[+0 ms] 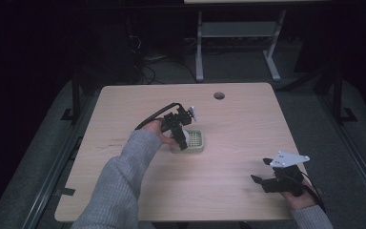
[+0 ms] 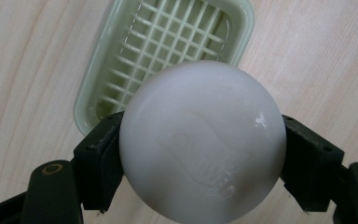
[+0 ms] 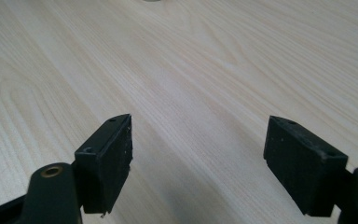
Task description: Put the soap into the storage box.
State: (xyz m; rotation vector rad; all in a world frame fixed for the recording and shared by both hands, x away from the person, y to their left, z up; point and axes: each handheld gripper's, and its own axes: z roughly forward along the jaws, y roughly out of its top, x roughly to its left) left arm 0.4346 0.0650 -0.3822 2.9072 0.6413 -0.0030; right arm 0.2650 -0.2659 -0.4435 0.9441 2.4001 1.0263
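The person's left arm, in a grey sleeve (image 1: 124,176), reaches forward over the middle of the worktop with the left claw (image 2: 200,154) tipped downward and its jaws pressed in from both sides, while the right claw (image 3: 198,158) sits low near the right edge, jaws spread wide apart.

Near the table's (image 1: 238,119) middle the soap (image 2: 203,140) hangs above the slatted dish (image 2: 168,42); the right gripper (image 1: 271,179) sits well apart, by the near right corner.

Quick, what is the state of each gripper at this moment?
Left gripper: closed on the white soap bar, above the green soap dish.
Right gripper: open, holding nothing, over the wooden table.
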